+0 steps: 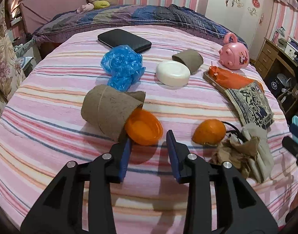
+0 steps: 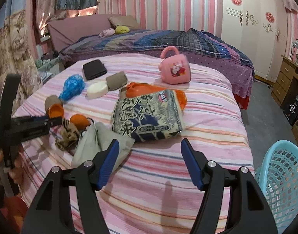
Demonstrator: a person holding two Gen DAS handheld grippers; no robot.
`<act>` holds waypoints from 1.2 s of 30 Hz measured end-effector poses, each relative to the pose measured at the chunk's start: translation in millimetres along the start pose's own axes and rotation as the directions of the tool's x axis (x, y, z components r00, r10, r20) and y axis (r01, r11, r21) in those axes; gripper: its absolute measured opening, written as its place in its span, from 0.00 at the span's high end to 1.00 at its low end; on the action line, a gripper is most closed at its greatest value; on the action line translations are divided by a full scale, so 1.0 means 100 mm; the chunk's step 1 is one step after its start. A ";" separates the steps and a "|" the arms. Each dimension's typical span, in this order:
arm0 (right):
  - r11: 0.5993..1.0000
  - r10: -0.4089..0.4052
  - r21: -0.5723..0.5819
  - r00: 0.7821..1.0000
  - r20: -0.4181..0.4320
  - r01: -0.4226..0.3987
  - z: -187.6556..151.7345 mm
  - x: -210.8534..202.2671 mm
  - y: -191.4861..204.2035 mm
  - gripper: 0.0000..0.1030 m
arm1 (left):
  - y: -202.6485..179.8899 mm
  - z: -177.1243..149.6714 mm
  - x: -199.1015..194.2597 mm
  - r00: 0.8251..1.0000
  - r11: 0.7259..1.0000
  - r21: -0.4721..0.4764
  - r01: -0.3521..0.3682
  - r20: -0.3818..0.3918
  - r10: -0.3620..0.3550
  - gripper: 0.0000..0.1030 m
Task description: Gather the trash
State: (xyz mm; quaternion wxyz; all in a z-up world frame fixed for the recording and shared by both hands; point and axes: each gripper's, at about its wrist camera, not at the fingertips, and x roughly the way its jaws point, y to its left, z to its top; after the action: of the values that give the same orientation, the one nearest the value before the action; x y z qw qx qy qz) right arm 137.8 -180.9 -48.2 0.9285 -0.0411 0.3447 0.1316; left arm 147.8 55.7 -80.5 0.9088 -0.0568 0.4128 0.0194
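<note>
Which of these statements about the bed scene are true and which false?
1. The left hand-held gripper grips the orange lid. False: its jaws stand apart beside the lid, holding nothing.
2. The white round puck lies against a brown cardboard tube. True.
3. The blue mesh basket sits on the bed. False: it stands beside the bed, on the right.
4. The right hand-held gripper is open and empty. True.
5. The pink mug lies beside the black case. False: they are well apart.
</note>
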 end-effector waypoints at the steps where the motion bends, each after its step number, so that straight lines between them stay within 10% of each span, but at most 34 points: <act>1: 1.000 0.001 0.001 1.000 -0.003 -0.001 -0.01 0.00 0.01 0.37 | 0.01 0.01 0.00 1.000 1.000 -0.007 0.003 0.001 -0.003 0.66; 5: 1.000 0.016 -0.002 1.000 -0.006 -0.016 -0.03 0.00 0.06 0.37 | 0.02 0.01 0.00 1.000 1.000 -0.006 0.015 0.000 -0.015 0.81; 22: 0.992 0.103 -0.058 0.992 -0.079 -0.108 -0.12 0.11 0.42 0.38 | 0.11 -0.24 -0.37 0.999 0.995 0.095 -0.016 0.038 0.012 0.89; 27: 0.987 0.137 -0.063 0.984 -0.118 -0.145 -0.14 0.23 0.49 0.56 | 0.21 -0.35 -0.36 1.000 0.998 0.068 -0.007 -0.003 0.007 0.88; 36: 0.980 0.138 -0.132 0.987 -0.080 -0.147 -0.15 0.09 0.52 0.85 | 0.25 -0.31 -0.38 0.999 0.998 0.030 -0.046 0.019 0.045 0.39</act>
State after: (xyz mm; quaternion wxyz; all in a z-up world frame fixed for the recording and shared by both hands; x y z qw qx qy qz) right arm 120.7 -131.6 -65.1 0.8989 -0.0851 0.3694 0.2198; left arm 97.6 77.3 -74.7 0.9126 -0.0333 0.4060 0.0342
